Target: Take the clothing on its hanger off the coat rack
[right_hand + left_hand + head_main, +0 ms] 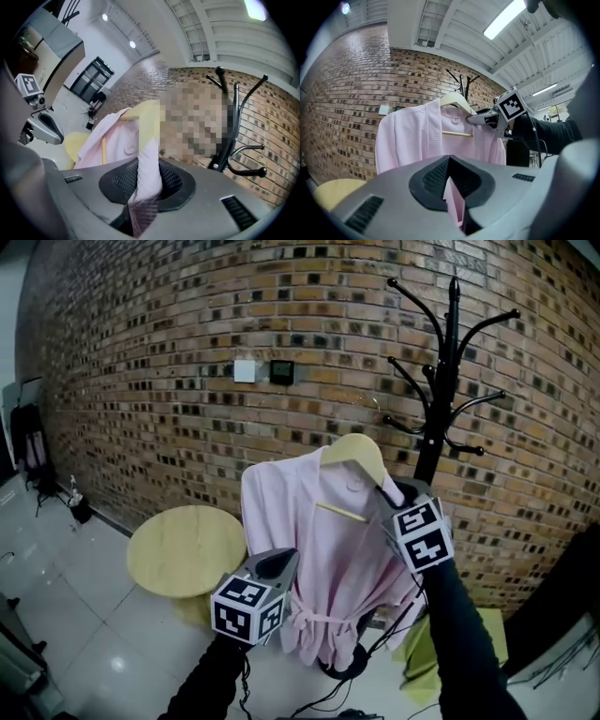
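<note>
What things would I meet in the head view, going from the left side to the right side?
round yellow table → pink robe → black coat rack

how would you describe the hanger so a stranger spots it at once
Start at the brick wall and the black coat rack in front of it. Just left of the rack is a pink robe; the hanger is the pale wooden arch at its collar, the only wood among the pink cloth and black metal.

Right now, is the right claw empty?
No, the right claw is clamped on the pink robe where it drapes over the hanger.
</note>
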The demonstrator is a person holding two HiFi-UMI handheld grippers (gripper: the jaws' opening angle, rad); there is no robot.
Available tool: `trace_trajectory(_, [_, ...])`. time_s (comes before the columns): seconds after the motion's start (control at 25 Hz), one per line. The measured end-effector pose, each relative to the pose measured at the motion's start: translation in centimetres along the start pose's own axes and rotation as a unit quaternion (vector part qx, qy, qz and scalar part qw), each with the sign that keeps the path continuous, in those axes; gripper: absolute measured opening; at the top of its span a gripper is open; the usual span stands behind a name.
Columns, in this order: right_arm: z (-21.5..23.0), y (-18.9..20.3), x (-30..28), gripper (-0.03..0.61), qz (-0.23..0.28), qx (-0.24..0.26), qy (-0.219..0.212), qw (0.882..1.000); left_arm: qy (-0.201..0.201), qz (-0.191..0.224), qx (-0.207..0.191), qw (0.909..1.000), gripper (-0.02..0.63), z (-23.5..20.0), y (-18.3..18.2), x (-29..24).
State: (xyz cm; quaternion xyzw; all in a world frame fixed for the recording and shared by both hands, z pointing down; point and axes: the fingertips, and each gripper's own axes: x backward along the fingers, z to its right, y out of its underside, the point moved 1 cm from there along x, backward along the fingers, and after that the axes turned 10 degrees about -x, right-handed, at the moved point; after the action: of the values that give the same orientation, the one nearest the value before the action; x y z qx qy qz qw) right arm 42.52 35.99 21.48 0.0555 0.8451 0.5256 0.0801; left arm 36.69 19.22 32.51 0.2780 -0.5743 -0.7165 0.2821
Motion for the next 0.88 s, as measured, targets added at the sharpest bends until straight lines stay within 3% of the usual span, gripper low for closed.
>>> trace_trajectory(0.2, [-8.7,-3.0,-2.7,0.074,0.032,-0.005,-0.074,0.997,-0.079,-0.02,0.005,0.9967,-0.005,-5.3,2.2,7.2])
trace_trajectory(0.48, [-21.5,-9.7,-6.9,0.074,0.085,0.005,-0.187,0.979,-0.205,-0.059,0.006,0.977,-0.005,-12.3,4.2,18.4])
trace_trajectory(0.6, [-28.3,-12.9,-8.6,0.074,0.106,0.009,-0.253,0.962,-0.271,-0.07,0.02,0.9598,-0.005,-15.0,5.0,24.3])
trace_trajectory(0.88, [-41.9,-19.3,-10.5,0.074,0.179,0.024,-0.378,0.908,-0.409,-0.09,0.041,0.9074,-0.005,-19.5,8.0,34.6])
